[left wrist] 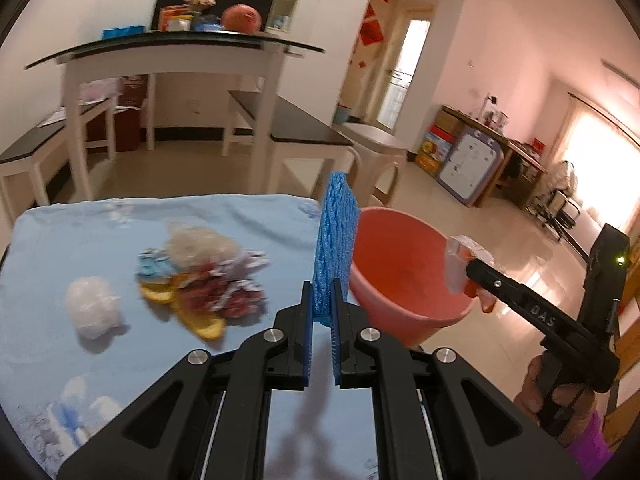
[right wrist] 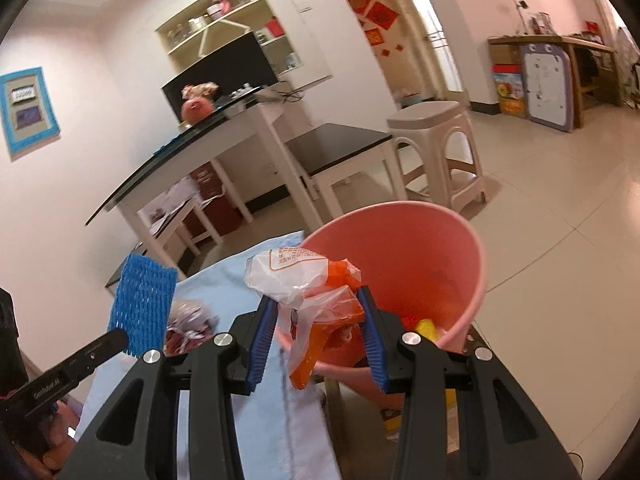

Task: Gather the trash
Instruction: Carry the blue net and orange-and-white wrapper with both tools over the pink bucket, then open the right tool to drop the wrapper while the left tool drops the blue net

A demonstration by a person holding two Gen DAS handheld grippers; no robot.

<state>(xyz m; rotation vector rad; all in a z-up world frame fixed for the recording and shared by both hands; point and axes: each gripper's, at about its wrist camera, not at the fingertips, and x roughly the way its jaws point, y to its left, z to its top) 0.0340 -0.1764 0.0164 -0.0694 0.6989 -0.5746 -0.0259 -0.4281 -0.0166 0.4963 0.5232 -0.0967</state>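
Observation:
My left gripper (left wrist: 321,298) is shut on a blue foam net sleeve (left wrist: 335,240), held upright beside the pink bucket (left wrist: 404,276); the sleeve also shows in the right wrist view (right wrist: 144,308). My right gripper (right wrist: 318,320) has its jaws wide apart with a clear and orange plastic wrapper (right wrist: 308,284) hanging between them at the pink bucket's (right wrist: 424,256) rim. The same wrapper (left wrist: 464,264) shows at the right gripper's tip over the bucket. A pile of trash (left wrist: 208,272) and a white plastic wad (left wrist: 93,306) lie on the blue cloth table (left wrist: 72,368).
Orange peel (left wrist: 200,320) lies at the pile's front. The bucket holds yellow and red scraps (right wrist: 424,326). Behind stand a white desk (left wrist: 168,56), black-topped benches (left wrist: 296,128) and a beige stool (right wrist: 436,144) on the tiled floor.

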